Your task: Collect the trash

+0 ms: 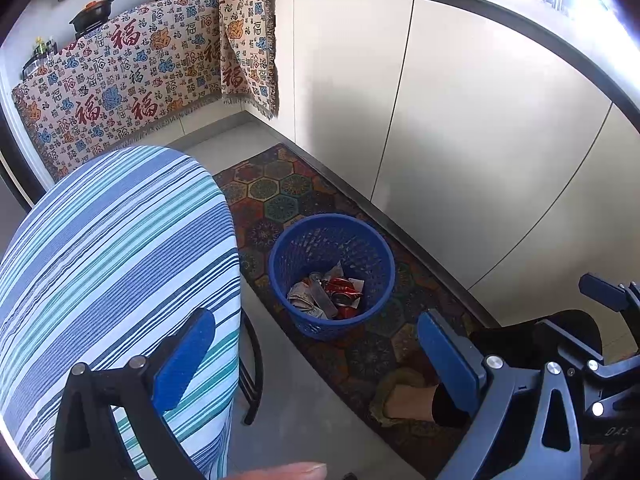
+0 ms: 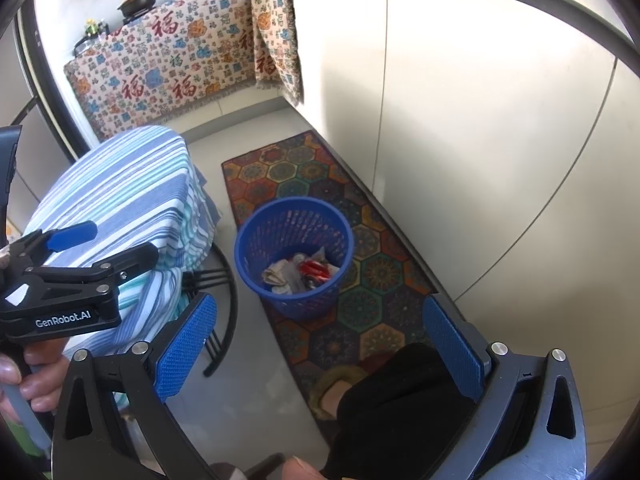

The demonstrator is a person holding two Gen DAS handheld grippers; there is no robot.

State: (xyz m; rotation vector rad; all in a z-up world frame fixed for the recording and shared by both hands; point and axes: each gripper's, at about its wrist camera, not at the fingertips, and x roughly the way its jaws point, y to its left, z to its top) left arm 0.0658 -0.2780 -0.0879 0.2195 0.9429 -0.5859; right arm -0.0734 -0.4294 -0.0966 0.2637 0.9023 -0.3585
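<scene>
While both claws gape empty, trash (image 1: 326, 294) fills the blue basket (image 1: 280, 256).

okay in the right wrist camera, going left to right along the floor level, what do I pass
Striped tablecloth → blue trash basket with crumpled paper and red wrappers inside → patterned rug → white cabinet doors.

I can read "GenRobot.AI" in white letters on the black body of the left gripper (image 2: 108, 254). The patterned cloth (image 1: 120, 80) hanging over the counter has the big red Chinese sign "福" on it many times. Some letters on the right gripper (image 1: 600, 292) are too dim to read.
</scene>
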